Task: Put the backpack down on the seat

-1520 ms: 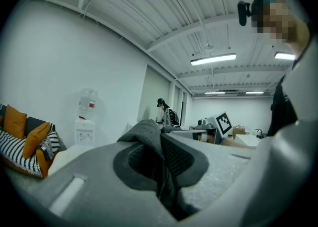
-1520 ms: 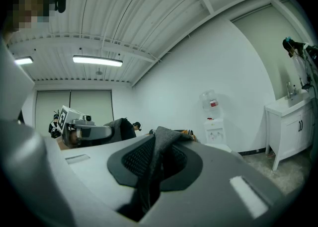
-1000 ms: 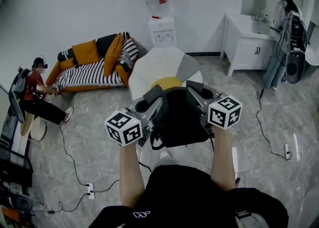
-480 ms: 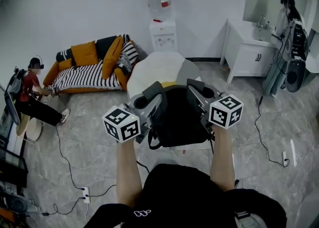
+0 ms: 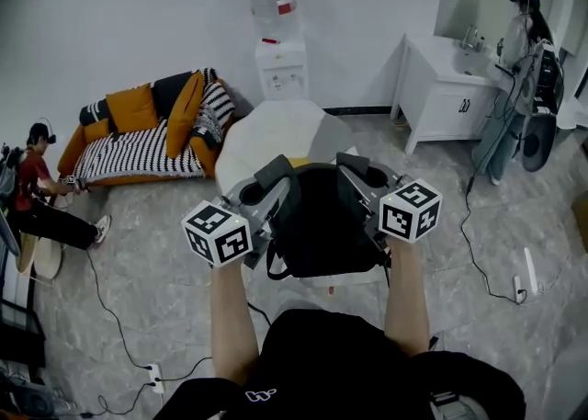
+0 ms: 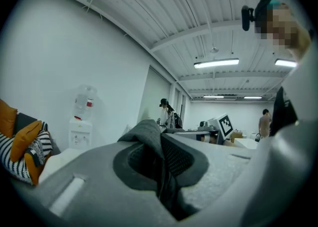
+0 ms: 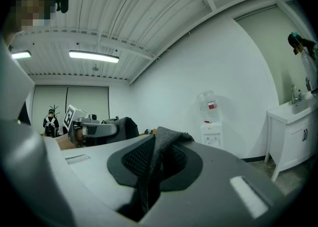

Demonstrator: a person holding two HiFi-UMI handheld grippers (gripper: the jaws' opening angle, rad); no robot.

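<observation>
A black backpack (image 5: 317, 223) hangs in front of me, carried by both grippers. My left gripper (image 5: 268, 183) is shut on a grey shoulder strap (image 6: 148, 134), which is pinched between its jaws in the left gripper view. My right gripper (image 5: 356, 170) is shut on the other strap (image 7: 160, 144), which folds over between its jaws. Just beyond the backpack stands a white round chair (image 5: 266, 129); a sliver of its yellow seat cushion (image 5: 299, 162) shows above the bag. The backpack hides most of the seat.
A striped sofa (image 5: 142, 144) with orange cushions stands at the back left, a water dispenser (image 5: 278, 55) against the wall, a white sink cabinet (image 5: 450, 87) at the right. A person (image 5: 37, 184) sits at the far left. Cables (image 5: 115, 312) and a power strip (image 5: 153, 374) lie on the floor.
The room has slid left and down in the head view and the chair sits closer under the backpack; less of the yellow cushion shows. Both grippers keep their hold on the straps.
</observation>
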